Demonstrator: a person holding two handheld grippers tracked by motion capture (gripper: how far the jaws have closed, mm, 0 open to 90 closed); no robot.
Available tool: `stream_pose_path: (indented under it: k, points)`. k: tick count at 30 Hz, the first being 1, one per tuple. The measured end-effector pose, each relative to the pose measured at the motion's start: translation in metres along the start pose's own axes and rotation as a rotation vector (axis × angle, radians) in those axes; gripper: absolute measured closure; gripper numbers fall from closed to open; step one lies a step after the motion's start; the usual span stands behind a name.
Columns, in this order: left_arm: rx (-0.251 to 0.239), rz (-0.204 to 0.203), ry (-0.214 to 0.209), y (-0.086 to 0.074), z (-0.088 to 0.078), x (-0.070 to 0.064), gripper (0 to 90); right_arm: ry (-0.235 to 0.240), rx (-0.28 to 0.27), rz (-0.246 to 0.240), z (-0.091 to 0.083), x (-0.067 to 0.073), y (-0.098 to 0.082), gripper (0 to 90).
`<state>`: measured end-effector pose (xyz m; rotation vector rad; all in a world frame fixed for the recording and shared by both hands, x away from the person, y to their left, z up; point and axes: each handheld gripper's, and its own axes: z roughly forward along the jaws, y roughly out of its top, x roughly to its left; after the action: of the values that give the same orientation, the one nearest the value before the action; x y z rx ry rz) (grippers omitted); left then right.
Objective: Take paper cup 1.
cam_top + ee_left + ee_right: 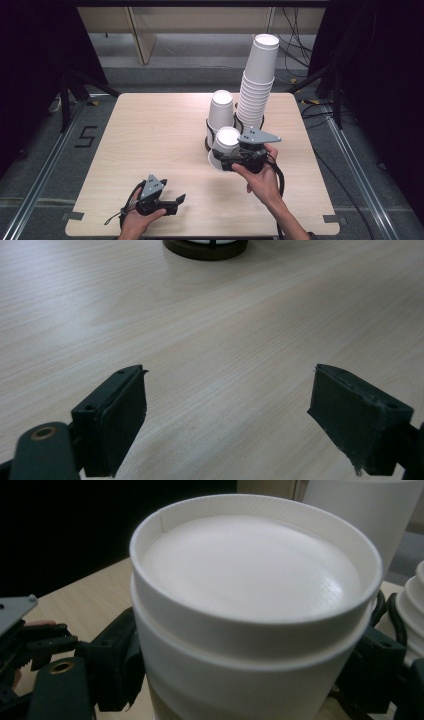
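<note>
My right gripper (231,159) is shut on an upturned white paper cup (226,144), held tilted just above the table in front of the cup holders. In the right gripper view the cup (250,580) sits bottom-up between both black jaws, with a seam like a second nested cup. My left gripper (179,200) rests near the table's front edge with the jaws apart. The left gripper view shows that gripper (227,405) open over bare wood, nothing between its pads.
A tall stack of several upturned white cups (257,85) stands at the back right of the wooden table (150,135). Beside it a shorter upturned cup (221,110) sits in a dark ring holder (207,144), whose base (205,247) lies ahead of the left gripper.
</note>
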<state>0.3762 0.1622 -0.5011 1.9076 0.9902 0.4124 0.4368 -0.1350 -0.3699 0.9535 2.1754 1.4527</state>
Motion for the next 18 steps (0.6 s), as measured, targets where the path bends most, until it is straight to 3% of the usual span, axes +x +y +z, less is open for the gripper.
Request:
stream_pose_path:
  k: [2, 7, 8, 9, 13, 14, 18]
  points:
    - [-0.003, 0.0, 0.0, 0.0, 0.0, 0.0, 14.5, -0.007, 0.005, -0.002, 0.002, 0.0, -0.005, 20.0]
    - [-0.007, 0.001, 0.003, 0.001, -0.001, 0.0, 14.5, 0.026, 0.026, 0.0, 0.006, -0.001, -0.017, 20.0]
    - [-0.009, 0.002, -0.002, 0.001, -0.001, 0.0, 14.5, 0.025, 0.034, 0.022, 0.006, 0.001, -0.02, 20.0]
    - [-0.008, 0.0, -0.002, 0.001, -0.001, 0.0, 14.5, 0.026, 0.024, -0.002, 0.008, 0.0, -0.023, 20.0]
    - [-0.011, 0.002, -0.01, 0.002, -0.001, -0.001, 14.5, 0.049, 0.066, 0.028, 0.011, 0.004, -0.035, 20.0]
    - [-0.021, -0.005, -0.013, 0.002, 0.0, -0.001, 14.5, 0.046, 0.066, 0.0, 0.013, 0.003, -0.037, 20.0]
    - [-0.018, -0.004, -0.015, 0.002, -0.001, -0.001, 14.5, 0.069, 0.068, 0.016, 0.018, 0.007, -0.044, 20.0]
